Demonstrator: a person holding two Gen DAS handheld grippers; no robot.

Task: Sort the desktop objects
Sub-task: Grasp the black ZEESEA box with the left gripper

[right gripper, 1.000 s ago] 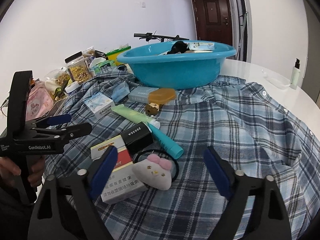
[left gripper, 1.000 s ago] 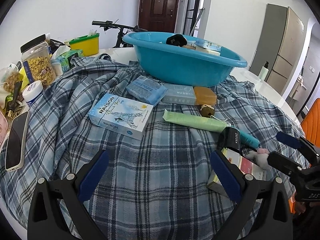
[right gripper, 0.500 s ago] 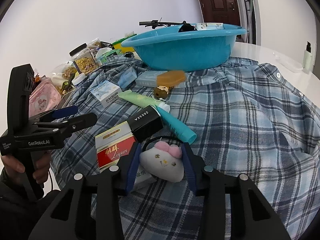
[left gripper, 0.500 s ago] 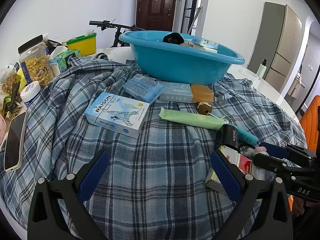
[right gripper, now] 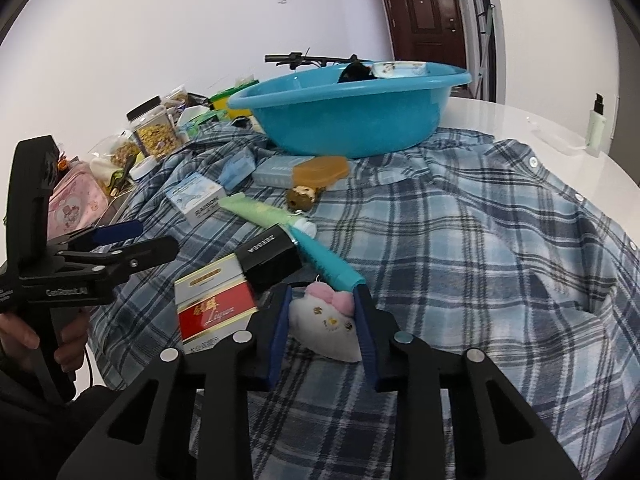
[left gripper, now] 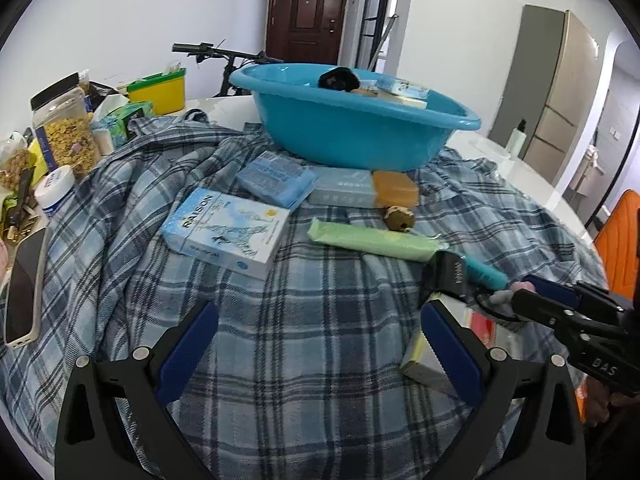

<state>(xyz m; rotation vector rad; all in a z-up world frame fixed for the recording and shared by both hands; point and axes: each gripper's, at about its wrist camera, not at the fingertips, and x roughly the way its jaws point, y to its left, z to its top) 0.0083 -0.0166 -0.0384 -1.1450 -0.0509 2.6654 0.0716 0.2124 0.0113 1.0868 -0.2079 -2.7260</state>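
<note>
Your right tongs (right gripper: 323, 322) are closed down onto the small white plush toy (right gripper: 325, 325) with the pink bow, one blue pad pressing each side of it. The toy lies on the plaid shirt (right gripper: 460, 240) spread over the table (right gripper: 520, 120), just beside the red and white carton (right gripper: 216, 304) and the black box (right gripper: 272, 258), with the teal tube (right gripper: 326, 264) right behind it. Your left tongs (left gripper: 316, 350) are spread wide and hold nothing, hovering over bare plaid cloth near the table's front edge. Ahead of them lie the RAISON box (left gripper: 226, 232) and the green tube (left gripper: 372, 240). The blue basin (left gripper: 360, 128) stands at the far side of the shirt with a few items already inside.
</note>
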